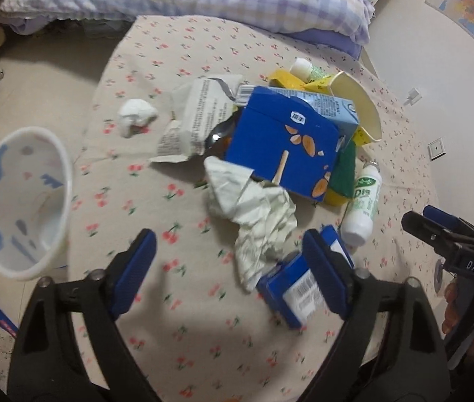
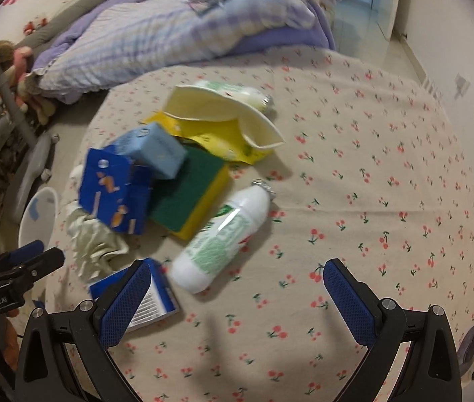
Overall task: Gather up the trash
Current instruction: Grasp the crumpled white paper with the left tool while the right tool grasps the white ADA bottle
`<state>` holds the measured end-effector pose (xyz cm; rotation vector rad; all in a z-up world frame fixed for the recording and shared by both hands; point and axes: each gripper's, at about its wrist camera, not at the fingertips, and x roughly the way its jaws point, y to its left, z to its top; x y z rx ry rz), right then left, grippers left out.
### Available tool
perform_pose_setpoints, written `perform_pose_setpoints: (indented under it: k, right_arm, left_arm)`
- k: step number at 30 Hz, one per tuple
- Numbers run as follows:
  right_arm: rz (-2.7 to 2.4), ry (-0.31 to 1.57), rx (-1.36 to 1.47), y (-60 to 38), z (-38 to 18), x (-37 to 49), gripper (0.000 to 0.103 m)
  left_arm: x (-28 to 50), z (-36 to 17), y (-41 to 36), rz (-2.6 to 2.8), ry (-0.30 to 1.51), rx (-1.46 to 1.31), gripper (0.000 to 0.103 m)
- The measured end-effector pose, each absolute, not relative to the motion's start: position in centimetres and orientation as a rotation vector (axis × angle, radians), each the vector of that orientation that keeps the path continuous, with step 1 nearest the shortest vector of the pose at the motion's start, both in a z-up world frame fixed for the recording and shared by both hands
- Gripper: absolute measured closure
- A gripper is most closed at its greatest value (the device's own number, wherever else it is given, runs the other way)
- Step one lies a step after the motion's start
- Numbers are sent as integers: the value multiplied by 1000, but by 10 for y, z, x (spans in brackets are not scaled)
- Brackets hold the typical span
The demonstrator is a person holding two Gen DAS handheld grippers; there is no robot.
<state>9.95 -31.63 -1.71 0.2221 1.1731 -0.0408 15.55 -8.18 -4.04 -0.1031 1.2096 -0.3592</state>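
Note:
A pile of trash lies on the cherry-print bed sheet (image 1: 186, 328): a big blue carton (image 1: 284, 147), a torn white wrapper (image 1: 196, 114), a crumpled tissue (image 1: 136, 117), crumpled paper (image 1: 257, 221), a small blue box (image 1: 297, 294), a white bottle (image 1: 361, 207) and a paper cup (image 1: 357, 104). My left gripper (image 1: 227, 274) is open and empty, just short of the crumpled paper and small blue box. My right gripper (image 2: 233, 305) is open and empty, near the white bottle (image 2: 220, 238). A white bin (image 1: 19, 201) stands off the bed's left edge.
A green and yellow sponge (image 2: 190, 194), a light blue carton (image 2: 156, 150) and a yellow wrapper (image 2: 223, 140) lie in the pile. A folded purple checked quilt (image 2: 170, 37) covers the far end of the bed. A white wall (image 1: 438, 67) runs along the right.

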Motion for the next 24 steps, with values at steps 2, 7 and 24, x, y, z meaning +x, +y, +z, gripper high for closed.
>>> perform_pose_setpoints:
  k: [2, 7, 24]
  right_arm:
    - [-56, 1194, 245, -323, -23, 106, 0]
    - [-55, 1251, 328, -328, -39, 120, 0]
    - [-55, 1324, 558, -345, -76, 124, 64]
  left_arm:
    - [162, -49, -87, -354, 1225, -101, 24]
    - [171, -60, -94, -367, 1238, -117, 38]
    - [153, -41, -89, -425, 1245, -161, 91]
